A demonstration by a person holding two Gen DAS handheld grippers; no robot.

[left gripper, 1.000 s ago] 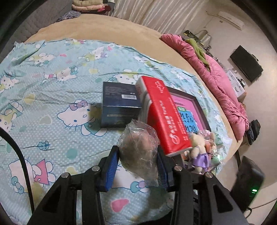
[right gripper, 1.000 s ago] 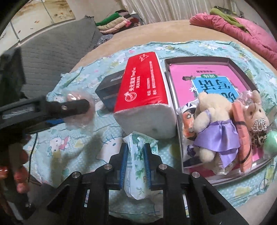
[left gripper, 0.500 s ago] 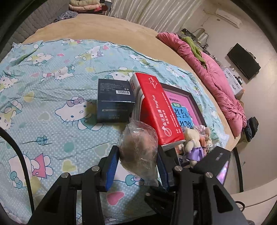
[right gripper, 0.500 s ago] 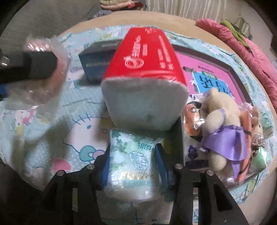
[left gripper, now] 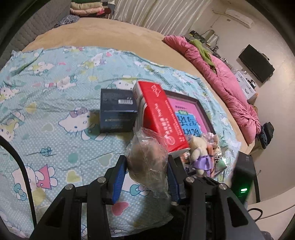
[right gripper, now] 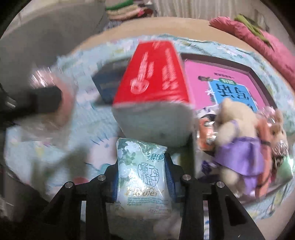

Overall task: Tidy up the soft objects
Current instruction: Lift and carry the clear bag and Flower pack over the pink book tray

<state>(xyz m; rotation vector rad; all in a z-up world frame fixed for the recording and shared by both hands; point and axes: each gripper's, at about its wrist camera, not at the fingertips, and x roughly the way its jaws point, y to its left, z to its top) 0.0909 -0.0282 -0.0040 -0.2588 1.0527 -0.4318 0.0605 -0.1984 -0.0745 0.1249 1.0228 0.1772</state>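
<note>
My left gripper (left gripper: 146, 166) is shut on a furry brown plush in a clear bag (left gripper: 147, 155), held above the cartoon-cat sheet (left gripper: 46, 92). My right gripper (right gripper: 142, 169) has a flowered tissue packet (right gripper: 142, 177) lying flat between its blue pads. Its jaws are closing and the pads touch both of the packet's sides. Just ahead lies a red tissue pack (right gripper: 154, 73), beside a dark tray (right gripper: 254, 72) holding a pink book. A teddy in a purple dress (right gripper: 237, 140) and other small plush toys lie at the tray's near end. The left gripper (right gripper: 44, 99) shows blurred at the left.
A dark blue box (left gripper: 118, 112) stands left of the red tissue pack (left gripper: 162, 116). A pink duvet (left gripper: 221, 77) lies along the bed's right edge. A black device with a green light (left gripper: 243, 181) stands off the bed. Folded clothes (left gripper: 88, 7) sit far back.
The right gripper's jaws opened and came back in on the tissue packet, which now lies flat instead of edge-on, closer to the red pack. The left gripper kept still with its bag.
</note>
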